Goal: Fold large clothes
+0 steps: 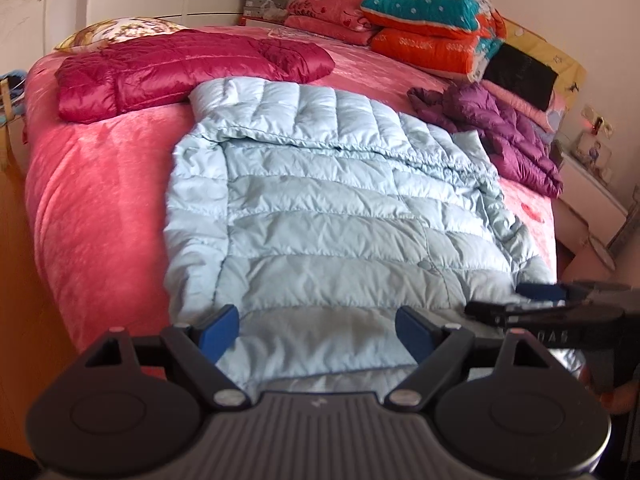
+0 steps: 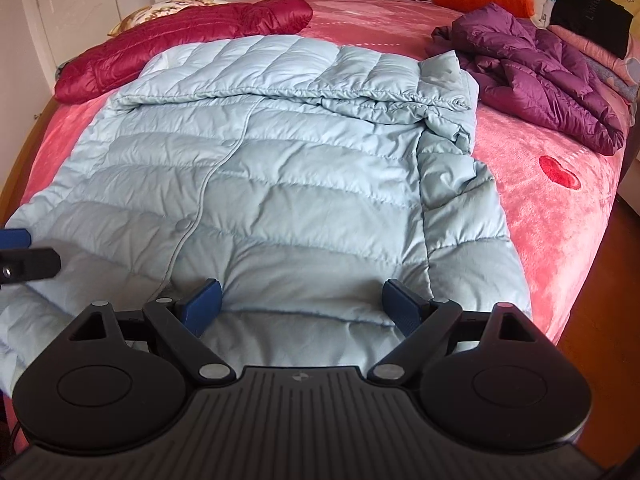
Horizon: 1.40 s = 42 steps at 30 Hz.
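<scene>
A pale blue quilted down jacket (image 1: 320, 200) lies spread on the pink bed, its sleeves folded in over the body; it fills the right wrist view too (image 2: 280, 168). My left gripper (image 1: 318, 330) is open and empty, just above the jacket's near hem. My right gripper (image 2: 302, 306) is open and empty over the hem further right, and shows side-on in the left wrist view (image 1: 516, 300). The left gripper's tip shows at the left edge of the right wrist view (image 2: 24, 256).
A crimson down jacket (image 1: 180, 68) lies folded at the far left, a purple one (image 1: 500, 128) crumpled at the right. Folded quilts and pillows (image 1: 432, 28) are stacked at the headboard. Pink bedspread (image 2: 540, 208) runs to wooden floor on the right. A wardrobe stands behind.
</scene>
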Available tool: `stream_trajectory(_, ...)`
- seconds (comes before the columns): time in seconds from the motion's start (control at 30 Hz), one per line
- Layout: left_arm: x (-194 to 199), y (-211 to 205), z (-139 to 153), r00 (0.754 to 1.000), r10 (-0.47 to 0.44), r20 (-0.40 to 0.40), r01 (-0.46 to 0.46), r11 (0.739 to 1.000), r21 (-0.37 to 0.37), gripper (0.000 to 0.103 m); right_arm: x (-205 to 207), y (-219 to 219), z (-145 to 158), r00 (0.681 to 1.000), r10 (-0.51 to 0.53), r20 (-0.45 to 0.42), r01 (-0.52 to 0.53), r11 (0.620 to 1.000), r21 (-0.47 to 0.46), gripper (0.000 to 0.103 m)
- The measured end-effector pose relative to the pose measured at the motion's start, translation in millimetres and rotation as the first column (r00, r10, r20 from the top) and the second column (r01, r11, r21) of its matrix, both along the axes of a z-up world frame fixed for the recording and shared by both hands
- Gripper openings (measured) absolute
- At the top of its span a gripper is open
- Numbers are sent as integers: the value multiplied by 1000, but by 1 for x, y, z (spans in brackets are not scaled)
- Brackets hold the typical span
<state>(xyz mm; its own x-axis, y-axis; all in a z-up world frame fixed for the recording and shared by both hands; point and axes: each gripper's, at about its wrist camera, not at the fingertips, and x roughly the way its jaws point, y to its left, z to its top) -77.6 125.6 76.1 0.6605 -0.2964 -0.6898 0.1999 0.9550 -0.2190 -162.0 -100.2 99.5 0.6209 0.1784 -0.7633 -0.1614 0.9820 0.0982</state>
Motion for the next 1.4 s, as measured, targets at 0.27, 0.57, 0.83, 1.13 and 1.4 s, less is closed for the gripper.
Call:
stream_trajectory(0.27, -5, 45, 27, 992, 125, -26, -127, 986, -109, 89, -10, -7, 12, 999, -24, 35, 22, 998, 52, 103)
stream_trajectory(0.57, -18, 81, 47, 977, 200, -68, -208, 966, -151, 96, -13, -56, 21, 979, -189, 71, 180, 976, 121, 103)
stream_trajectory(0.83, -16, 79, 31, 978, 166, -128, -184, 973, -138, 96, -14, -93, 21, 949, -304, 83, 290, 946, 145, 103)
stream_trajectory(1.13, -8, 74, 8, 973, 123, -195, -160, 969, -186, 96, -15, -144, 9, 927, -371, -51, 367, 873, 320, 103)
stream_trajectory(1.4, -3, 68, -10, 963, 90, -254, -146, 967, -211, 96, -6, -157, -16, 919, -259, -297, 368, 835, 410, 103)
